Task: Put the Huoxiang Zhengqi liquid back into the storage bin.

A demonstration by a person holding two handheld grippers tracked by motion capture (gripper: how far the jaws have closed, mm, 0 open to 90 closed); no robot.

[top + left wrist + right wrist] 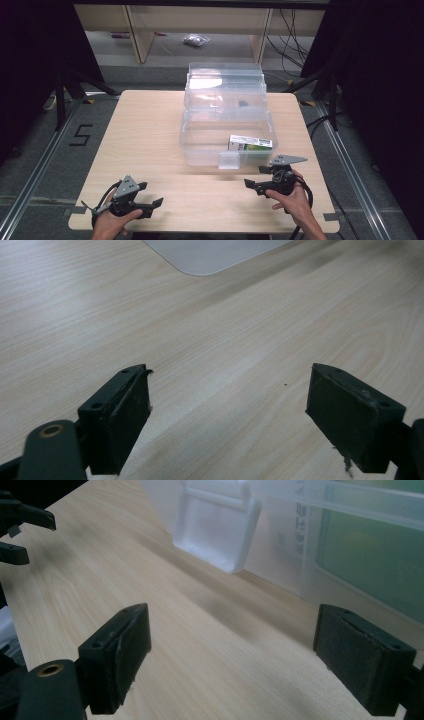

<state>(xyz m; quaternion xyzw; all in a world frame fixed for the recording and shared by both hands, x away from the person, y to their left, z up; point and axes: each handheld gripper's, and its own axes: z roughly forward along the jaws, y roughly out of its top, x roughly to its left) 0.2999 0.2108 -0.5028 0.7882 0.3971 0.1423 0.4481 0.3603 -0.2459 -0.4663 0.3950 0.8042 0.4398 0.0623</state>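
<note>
a: bare tabletop [150, 130] left of the clear box [225, 125]; both tools, left tool [150, 205] and right tool [255, 184], sit on the open near strip.
b: box front wall and latch [215, 525] block the right tool's forward path.

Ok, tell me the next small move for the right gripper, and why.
Probably ease the right gripper forward to the clear box's latch. Its jaws are open with nothing between them, the latch hangs just ahead at the box front, and the green carton lies inside.
</note>
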